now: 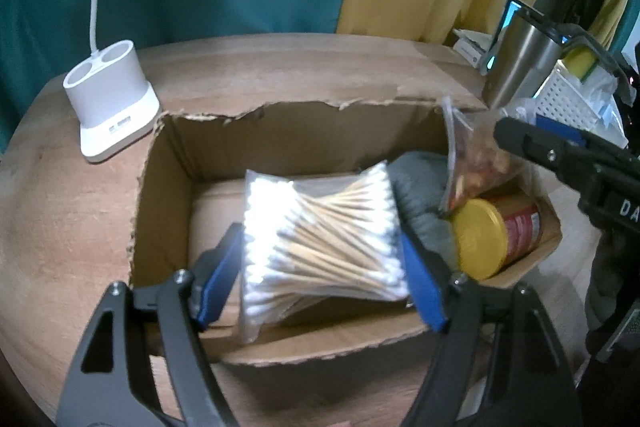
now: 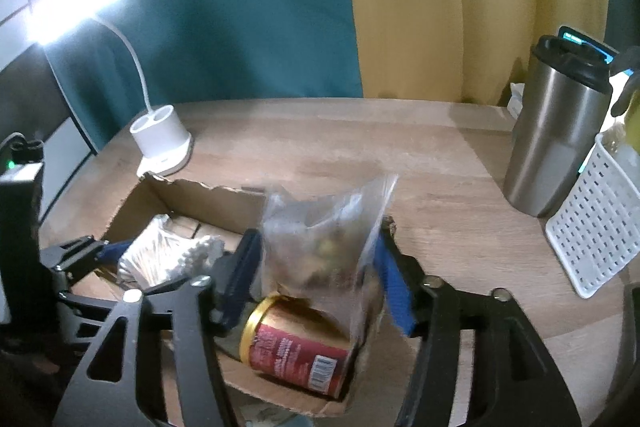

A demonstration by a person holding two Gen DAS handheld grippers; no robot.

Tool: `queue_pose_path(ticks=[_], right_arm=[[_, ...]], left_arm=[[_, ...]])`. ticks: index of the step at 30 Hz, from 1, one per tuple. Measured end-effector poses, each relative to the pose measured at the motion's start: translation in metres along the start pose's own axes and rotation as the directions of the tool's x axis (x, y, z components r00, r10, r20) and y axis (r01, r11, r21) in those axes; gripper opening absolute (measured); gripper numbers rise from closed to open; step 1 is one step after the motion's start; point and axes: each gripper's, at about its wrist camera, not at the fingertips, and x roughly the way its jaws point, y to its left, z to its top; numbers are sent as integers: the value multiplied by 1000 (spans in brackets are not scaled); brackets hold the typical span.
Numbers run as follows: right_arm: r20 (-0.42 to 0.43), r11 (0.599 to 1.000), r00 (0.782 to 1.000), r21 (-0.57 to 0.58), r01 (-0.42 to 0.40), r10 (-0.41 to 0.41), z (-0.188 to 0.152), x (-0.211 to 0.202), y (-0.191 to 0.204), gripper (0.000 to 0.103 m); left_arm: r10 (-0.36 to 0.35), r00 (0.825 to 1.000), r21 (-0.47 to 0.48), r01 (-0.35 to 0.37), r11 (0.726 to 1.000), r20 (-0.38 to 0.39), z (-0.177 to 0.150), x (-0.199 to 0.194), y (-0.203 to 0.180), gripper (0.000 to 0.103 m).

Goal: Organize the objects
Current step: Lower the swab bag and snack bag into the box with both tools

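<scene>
Over the bench [image 2: 440,163], the torn cardboard box [image 1: 168,155] sits under both tongs. Left tongs [image 1: 320,267] clamp the cotton-swab pack [image 1: 320,219], sticks crosswise, above its free left half. Right tongs [image 2: 320,267] pinch the snack bag [image 2: 320,239] over the can [image 2: 296,347].

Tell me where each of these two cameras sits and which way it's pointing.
Left wrist: rides the left tool, looking down into the cardboard box; its blue pads clamp the cotton swab pack; the right tool's black finger enters at right.
Right wrist: rides the right tool, facing the curtain across the table; it grips the snack bag over the red can; the left tool shows at left.
Shared: box, swabs, bag, can, lamp base, steel tumbler.
</scene>
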Motion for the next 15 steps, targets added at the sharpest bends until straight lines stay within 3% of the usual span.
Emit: queue_pose_path(ticks=[2,7,15], right_arm=[[13,1000,1000,7,11,-11,0,-4,-4,73],[14,997,997,21,75,-75,-4,-1,-15,73],[-76,990,991,76,116,-111,-18,25,-32,73]], left_arm=[[-6,1000,-2,6,1000,6,0,-2,-1,83],[-6,999,1,6,1000,32,2,-11,-2,85],[25,999,-9,-25,1000,38,3,-15,-1,86]])
